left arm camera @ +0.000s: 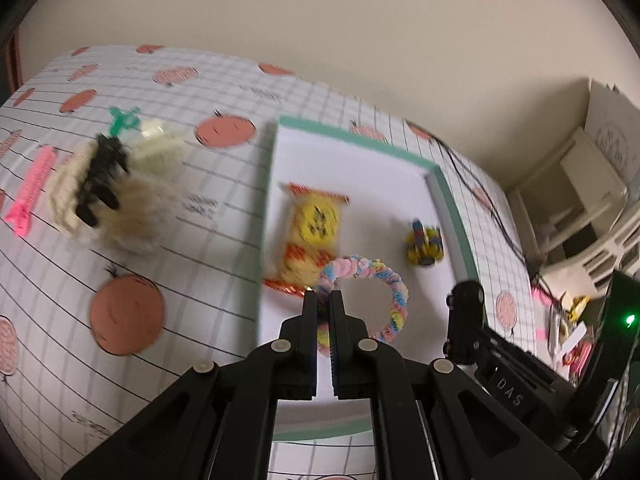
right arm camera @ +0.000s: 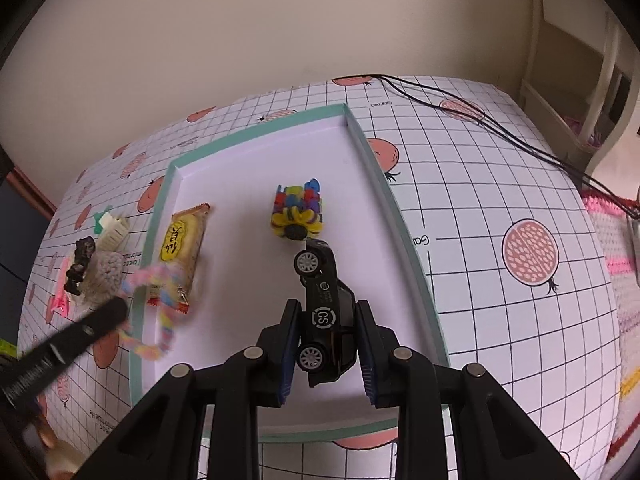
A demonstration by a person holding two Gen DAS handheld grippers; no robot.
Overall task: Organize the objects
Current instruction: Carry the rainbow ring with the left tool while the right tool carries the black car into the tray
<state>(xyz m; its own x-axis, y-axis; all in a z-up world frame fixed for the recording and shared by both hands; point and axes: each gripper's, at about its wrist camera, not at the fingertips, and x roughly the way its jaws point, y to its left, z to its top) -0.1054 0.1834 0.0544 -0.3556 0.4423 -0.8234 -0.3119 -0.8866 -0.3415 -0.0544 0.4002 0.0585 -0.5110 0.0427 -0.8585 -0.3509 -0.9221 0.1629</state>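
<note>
1. Toy car [right arm camera: 326, 312] sits between my right gripper [right arm camera: 327, 344] fingers, which are pinching it by the roof and underside, so it hangs on its side with both wheels facing the left of the view. It's over the near part of the white tray [right arm camera: 256, 152], whether touching the floor I can't tell.
2. Long axis of the car runs straight away from me, one end pointing at the colourful block toy [right arm camera: 298, 212] just ahead, almost touching it.
3. Left gripper [left arm camera: 324, 300] is pressed nearly together on the pastel scrunchie ring [left arm camera: 376, 292], holding it over the tray's near-left edge, beside the yellow snack packet [left arm camera: 312, 236] already lying inside.
4. Step in hand, I'd say: dropping both items into the tray. Next move calls for lowering the car, spreading the fingers, and minding the block toy so I don't knock it.
5. Left over on the tablecloth [left arm camera: 224, 216]: a fuzzy pile with a black claw clip [left arm camera: 102, 176] and a pink clip [left arm camera: 32, 196], well apart from the tray.
</note>
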